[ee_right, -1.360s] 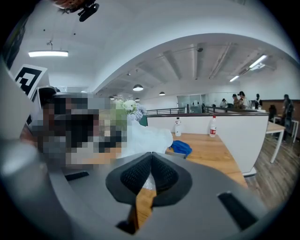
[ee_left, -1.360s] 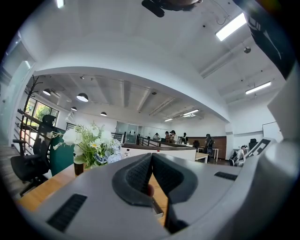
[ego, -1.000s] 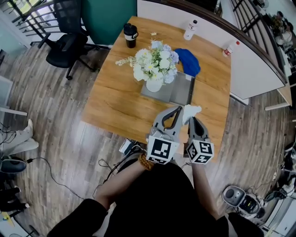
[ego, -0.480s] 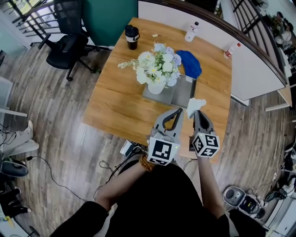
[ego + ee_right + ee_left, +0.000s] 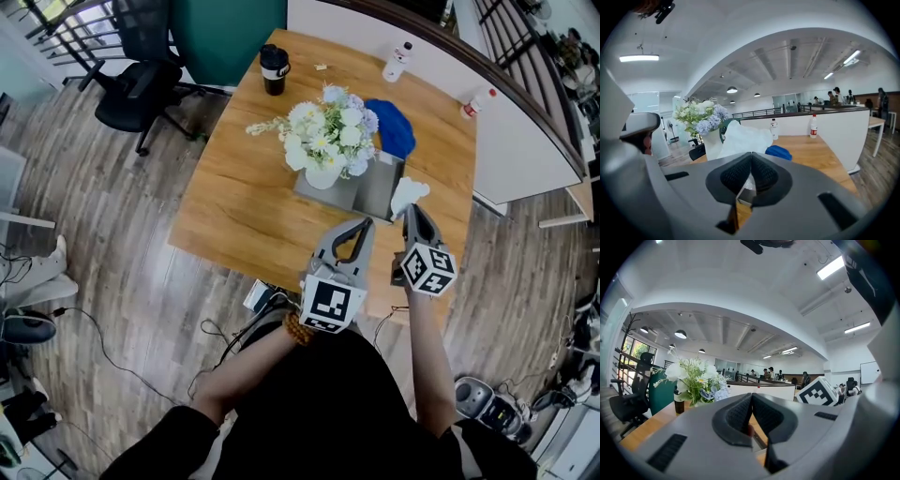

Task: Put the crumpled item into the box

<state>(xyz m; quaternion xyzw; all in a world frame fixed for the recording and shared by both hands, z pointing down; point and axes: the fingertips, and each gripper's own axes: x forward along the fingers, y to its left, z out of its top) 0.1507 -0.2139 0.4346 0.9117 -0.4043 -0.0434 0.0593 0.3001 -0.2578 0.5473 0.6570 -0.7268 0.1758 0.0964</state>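
A crumpled white paper (image 5: 410, 193) sticks out of my right gripper (image 5: 410, 212), which is shut on it over the table's near right part. The paper hangs just past the right edge of the flat grey box (image 5: 377, 186). In the right gripper view the paper (image 5: 743, 138) rises above the right gripper (image 5: 751, 158), whose jaws are pressed together on it. My left gripper (image 5: 364, 225) is to the left, near the table's front edge, shut with nothing in it. Its closed tips (image 5: 751, 401) show in the left gripper view.
A white vase of flowers (image 5: 328, 141) stands on the box's left part. A blue cloth (image 5: 392, 127) lies behind the box. A black cup (image 5: 273, 69) and two bottles (image 5: 397, 61) (image 5: 471, 103) stand at the far edge of the wooden table (image 5: 234, 202). An office chair (image 5: 136, 80) is at the far left.
My right gripper has carried the paper to the right and farther from me, up beside the box's right edge. The left gripper has barely moved.
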